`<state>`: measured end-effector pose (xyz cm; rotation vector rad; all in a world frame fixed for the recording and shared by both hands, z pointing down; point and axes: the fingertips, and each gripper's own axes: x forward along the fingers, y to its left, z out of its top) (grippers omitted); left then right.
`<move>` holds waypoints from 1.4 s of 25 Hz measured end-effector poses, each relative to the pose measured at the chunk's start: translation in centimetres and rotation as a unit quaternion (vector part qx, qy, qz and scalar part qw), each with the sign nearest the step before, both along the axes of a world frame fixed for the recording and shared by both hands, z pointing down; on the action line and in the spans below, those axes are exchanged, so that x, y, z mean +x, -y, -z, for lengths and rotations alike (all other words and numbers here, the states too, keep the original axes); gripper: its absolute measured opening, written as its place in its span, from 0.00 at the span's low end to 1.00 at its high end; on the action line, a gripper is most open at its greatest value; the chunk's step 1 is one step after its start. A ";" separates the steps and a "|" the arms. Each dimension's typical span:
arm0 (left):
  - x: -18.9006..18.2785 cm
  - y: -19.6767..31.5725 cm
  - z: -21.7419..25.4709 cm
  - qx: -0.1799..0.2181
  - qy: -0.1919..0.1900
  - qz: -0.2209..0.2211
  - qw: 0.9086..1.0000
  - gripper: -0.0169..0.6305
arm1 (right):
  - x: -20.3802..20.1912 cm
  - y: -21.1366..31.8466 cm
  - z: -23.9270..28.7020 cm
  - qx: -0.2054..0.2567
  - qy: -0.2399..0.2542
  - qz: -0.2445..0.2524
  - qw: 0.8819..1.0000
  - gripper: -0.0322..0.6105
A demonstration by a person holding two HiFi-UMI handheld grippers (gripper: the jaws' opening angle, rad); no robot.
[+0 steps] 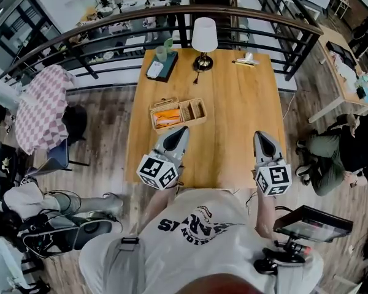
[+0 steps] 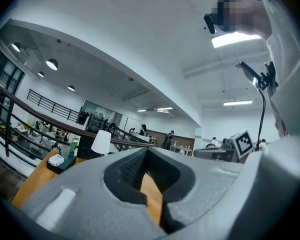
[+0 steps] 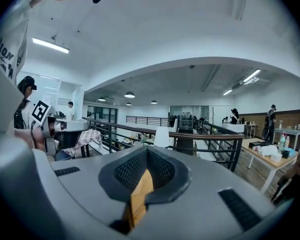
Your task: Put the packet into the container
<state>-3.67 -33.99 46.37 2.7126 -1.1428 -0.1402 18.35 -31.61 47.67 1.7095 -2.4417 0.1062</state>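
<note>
A wooden container (image 1: 198, 110) with compartments lies on the wooden table (image 1: 233, 103). In its long left compartment lies an orange packet (image 1: 167, 118). My left gripper (image 1: 183, 130) hovers just in front of the container, its tip near the container's near edge, jaws shut and empty. Further right, near the table's front edge, my right gripper (image 1: 259, 136) is also shut with nothing in it. In the left gripper view the left gripper (image 2: 147, 152) has its jaw tips together, with only tabletop behind them. The right gripper view shows the right gripper (image 3: 147, 150) in the same state.
At the table's far edge stand a white lamp (image 1: 204, 37), a dark tray with cups (image 1: 162, 64) and a small white object (image 1: 246, 59). A railing (image 1: 110, 32) runs behind the table. People sit left and right of it.
</note>
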 end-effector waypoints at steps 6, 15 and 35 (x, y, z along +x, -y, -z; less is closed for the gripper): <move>0.3 -0.6 -1.2 -0.001 -0.006 -0.025 1.000 0.02 | -0.5 -2.0 -1.5 -0.015 0.001 -0.015 1.000 0.06; -0.6 -4.9 -0.6 0.016 -0.003 -0.025 1.000 0.02 | -2.2 -6.2 -1.2 -0.017 0.004 0.001 1.000 0.06; 6.2 -35.0 -2.4 -0.018 0.021 0.020 0.999 0.02 | 5.8 -33.2 -2.2 0.010 0.005 0.000 1.000 0.06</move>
